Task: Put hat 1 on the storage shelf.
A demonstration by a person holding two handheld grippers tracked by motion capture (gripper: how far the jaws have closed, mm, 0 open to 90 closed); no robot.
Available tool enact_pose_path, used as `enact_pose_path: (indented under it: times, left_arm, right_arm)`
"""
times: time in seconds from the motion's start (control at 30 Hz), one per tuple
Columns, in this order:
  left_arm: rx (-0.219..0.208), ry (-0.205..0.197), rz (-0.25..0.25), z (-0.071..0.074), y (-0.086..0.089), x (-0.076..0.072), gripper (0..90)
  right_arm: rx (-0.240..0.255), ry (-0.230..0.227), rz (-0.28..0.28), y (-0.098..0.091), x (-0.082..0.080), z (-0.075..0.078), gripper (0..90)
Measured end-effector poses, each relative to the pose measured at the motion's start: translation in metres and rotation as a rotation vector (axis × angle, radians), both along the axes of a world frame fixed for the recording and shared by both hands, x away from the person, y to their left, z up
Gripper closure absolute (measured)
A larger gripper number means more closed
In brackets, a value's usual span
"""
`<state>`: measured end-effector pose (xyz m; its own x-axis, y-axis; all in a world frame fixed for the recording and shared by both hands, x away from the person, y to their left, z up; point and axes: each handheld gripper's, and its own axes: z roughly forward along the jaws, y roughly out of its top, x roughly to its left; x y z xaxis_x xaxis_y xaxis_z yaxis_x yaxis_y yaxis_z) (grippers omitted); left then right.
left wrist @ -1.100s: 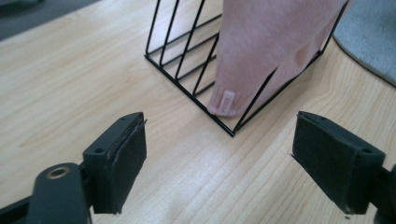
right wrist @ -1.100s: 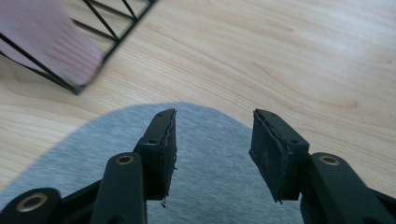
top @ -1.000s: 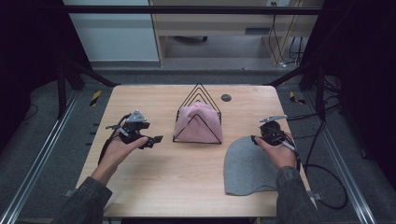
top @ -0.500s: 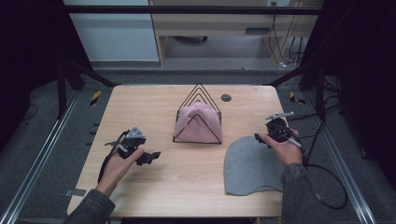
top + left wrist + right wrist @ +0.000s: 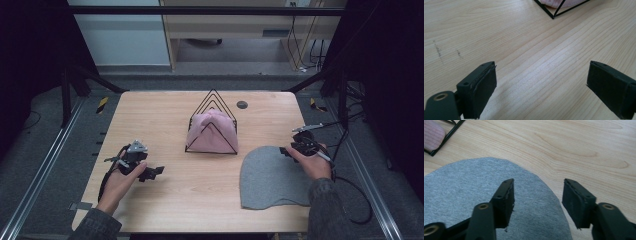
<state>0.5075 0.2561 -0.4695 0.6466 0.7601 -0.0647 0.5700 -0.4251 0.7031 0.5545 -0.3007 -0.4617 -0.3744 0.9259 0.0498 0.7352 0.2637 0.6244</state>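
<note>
A grey knit hat lies flat on the table's right front. My right gripper hovers at its far right edge. In the right gripper view the hat spreads under the right gripper. Its jaws stand apart and have just been closing a little, pinching nothing. A pink hat sits inside a black wire rack at the table's middle. My left gripper rests low at the left front. Its jaws have been opening and are wide open over bare wood.
The wooden table has a small dark round disc behind the rack. A cable trails off the right edge from my right gripper. Metal frame rails run along both sides of the table.
My left hand has drawn back from beside the rack toward the near left and sunk to the table. My right hand has shifted slightly right at the grey hat's edge.
</note>
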Motion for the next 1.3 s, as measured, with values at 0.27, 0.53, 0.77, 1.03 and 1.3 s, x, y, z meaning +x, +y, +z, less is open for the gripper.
enact_pose_path:
  times: [0.27,0.53,0.77,1.03,1.3]
  left_arm:
    - [0.013,0.013,-0.009,-0.001,-0.002,0.001,8.4]
    - [0.014,0.015,-0.015,-0.002,-0.003,0.001,8.5]
    - [0.001,0.020,-0.018,-0.002,-0.002,0.001,8.7]
    - [0.004,0.021,-0.018,-0.002,-0.002,0.001,8.8]
    - [0.005,0.027,-0.023,-0.003,-0.003,0.002,8.7]
  right_arm:
    - [-0.020,0.031,0.008,0.004,0.002,-0.006,38.9]
    - [-0.060,0.071,0.013,0.011,0.005,-0.016,38.4]
    - [-0.075,0.078,0.027,0.011,0.004,-0.020,48.9]
    - [-0.047,0.078,0.078,0.012,-0.002,-0.019,83.1]
    - [-0.006,0.001,0.117,0.016,-0.017,-0.004,86.0]
